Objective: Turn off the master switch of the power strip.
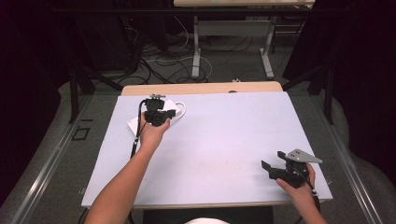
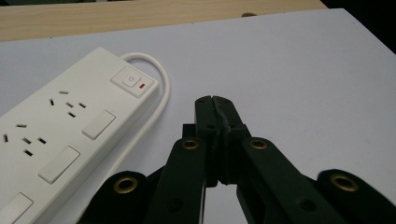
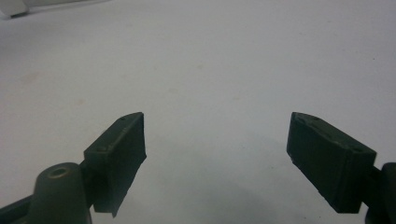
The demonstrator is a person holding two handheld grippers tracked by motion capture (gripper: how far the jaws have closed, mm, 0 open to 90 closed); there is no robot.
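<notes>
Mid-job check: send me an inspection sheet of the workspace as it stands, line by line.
Surface: white table top with a bare wooden strip along the far edge.
Job's things: white power strip at the far left, sockets unoccupied, switch showing a red mark.
Clutter: nothing seen.
Grippers: left claw shut on nothing, beside the power strip; right claw open, holding nothing, over bare table near the front right.
Cables: power strip's white cord loops around its switch end; a black cable trails from the left claw.
Surroundings: dark room, another table beyond, loose wires on the floor.
</notes>
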